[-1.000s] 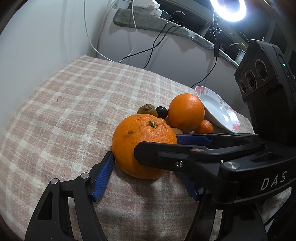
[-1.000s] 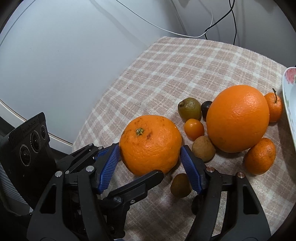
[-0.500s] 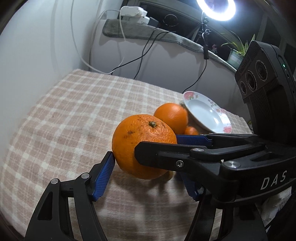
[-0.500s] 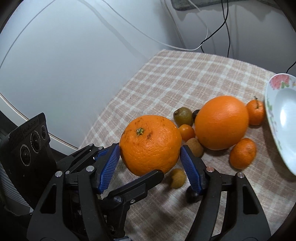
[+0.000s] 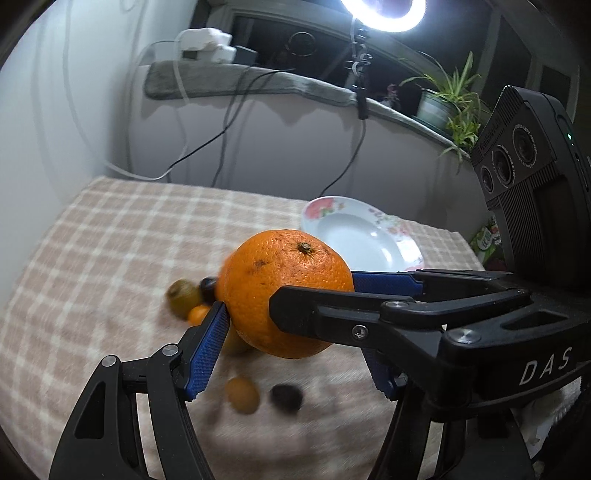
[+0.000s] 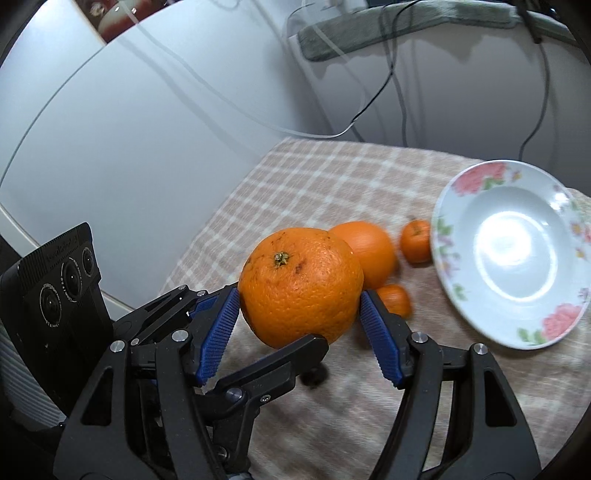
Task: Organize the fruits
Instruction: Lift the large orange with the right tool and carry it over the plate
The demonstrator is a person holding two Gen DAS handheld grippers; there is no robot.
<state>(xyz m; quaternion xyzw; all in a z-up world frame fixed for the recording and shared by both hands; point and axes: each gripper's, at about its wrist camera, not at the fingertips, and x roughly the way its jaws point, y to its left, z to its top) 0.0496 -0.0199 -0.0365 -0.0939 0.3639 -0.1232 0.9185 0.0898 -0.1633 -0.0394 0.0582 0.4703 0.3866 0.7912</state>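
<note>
Both grippers hold one large orange [image 5: 286,293] between them, lifted above the checked cloth. My left gripper [image 5: 291,314] is shut on it with blue pads on its sides. My right gripper [image 6: 301,314] is shut on the same orange [image 6: 301,288], crossing the left gripper's fingers. A white flowered plate [image 6: 517,254] lies to the right; it also shows in the left wrist view [image 5: 354,240] behind the orange. A second large orange [image 6: 369,251] and two small mandarins [image 6: 417,242] lie on the cloth beside the plate.
Small fruits lie on the cloth below: a green-brown one [image 5: 183,295], a brown one [image 5: 242,395], a dark one [image 5: 286,397]. Cables hang down the wall behind the table. A ring light [image 5: 382,14] and a potted plant [image 5: 443,103] stand on the ledge.
The large orange has been lifted off the cloth, held by both grippers, and carried up and toward the plate. The fruits on the cloth stay where they were.
</note>
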